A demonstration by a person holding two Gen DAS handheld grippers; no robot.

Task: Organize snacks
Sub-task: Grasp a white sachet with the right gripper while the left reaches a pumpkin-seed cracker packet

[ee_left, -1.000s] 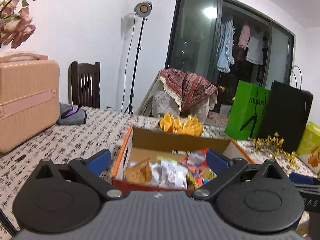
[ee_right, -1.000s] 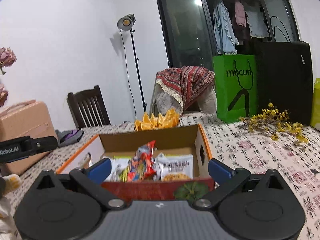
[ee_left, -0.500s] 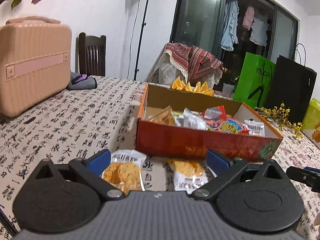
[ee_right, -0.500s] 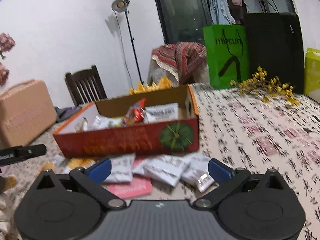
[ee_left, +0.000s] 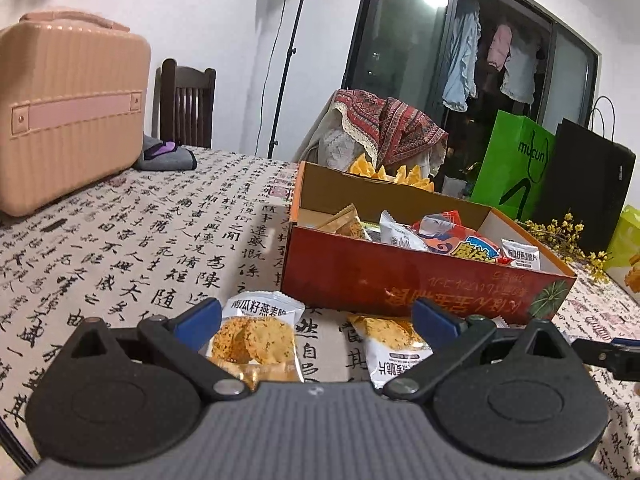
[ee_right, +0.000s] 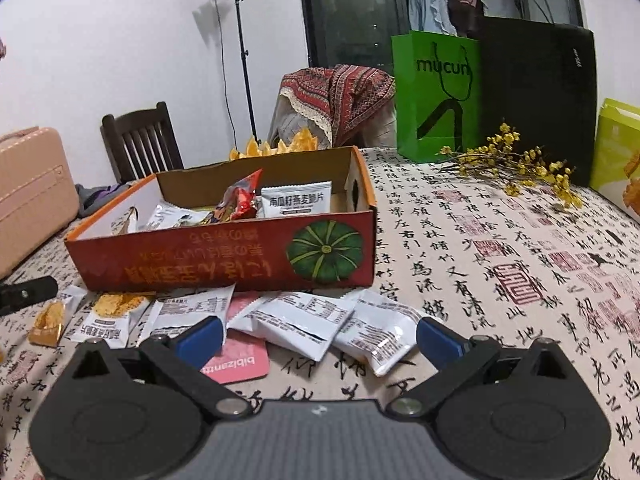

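Note:
A red cardboard box (ee_left: 408, 276) with several snack packets inside sits on the table; it also shows in the right wrist view (ee_right: 224, 264). Loose packets lie in front of it. My left gripper (ee_left: 316, 320) is open and empty, above a cracker packet (ee_left: 256, 332) and a second packet (ee_left: 392, 344). My right gripper (ee_right: 318, 334) is open and empty, above white packets (ee_right: 304, 318) and a pink packet (ee_right: 240, 356). More packets (ee_right: 108, 316) lie to the left.
A pink suitcase (ee_left: 68, 108) stands at the left on the printed tablecloth (ee_left: 132, 248). A green bag (ee_right: 436, 96), a black bag (ee_right: 536, 92) and yellow flowers (ee_right: 516, 164) are at the back right. A chair (ee_right: 140, 144) stands behind the table.
Both grippers have drawn back and lowered from over the box. The loose packets in front of the box have come into view. Both stay open.

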